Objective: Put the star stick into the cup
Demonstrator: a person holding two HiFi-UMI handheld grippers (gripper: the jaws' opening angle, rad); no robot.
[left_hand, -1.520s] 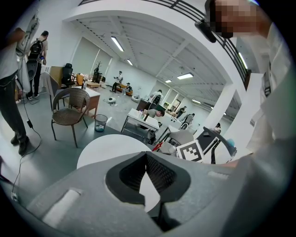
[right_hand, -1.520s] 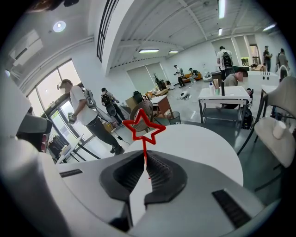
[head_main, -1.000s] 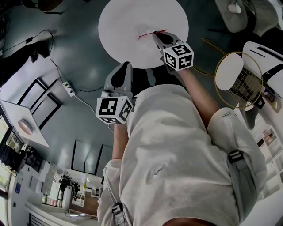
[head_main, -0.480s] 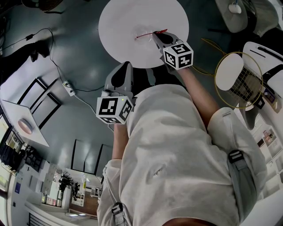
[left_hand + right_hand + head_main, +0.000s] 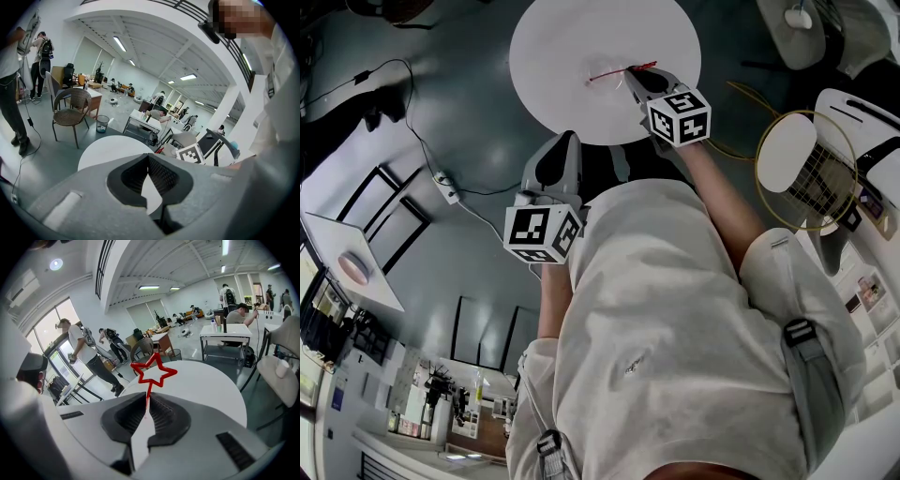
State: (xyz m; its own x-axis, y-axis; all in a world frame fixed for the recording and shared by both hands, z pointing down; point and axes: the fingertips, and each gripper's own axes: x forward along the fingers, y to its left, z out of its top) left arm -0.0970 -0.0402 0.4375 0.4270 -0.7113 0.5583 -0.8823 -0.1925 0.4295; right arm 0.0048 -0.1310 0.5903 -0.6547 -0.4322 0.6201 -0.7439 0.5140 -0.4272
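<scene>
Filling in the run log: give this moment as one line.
right gripper: shut on red star-topped stick | left gripper: shut, empty | stick over round white table

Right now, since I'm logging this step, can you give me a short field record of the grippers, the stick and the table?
Right gripper: shut on the stem of the thin red star-topped stick
Left gripper: shut, nothing between its jaws, beside the person's torso
Round white table: beneath the right gripper and stick
Cup: none seen in any view
</scene>
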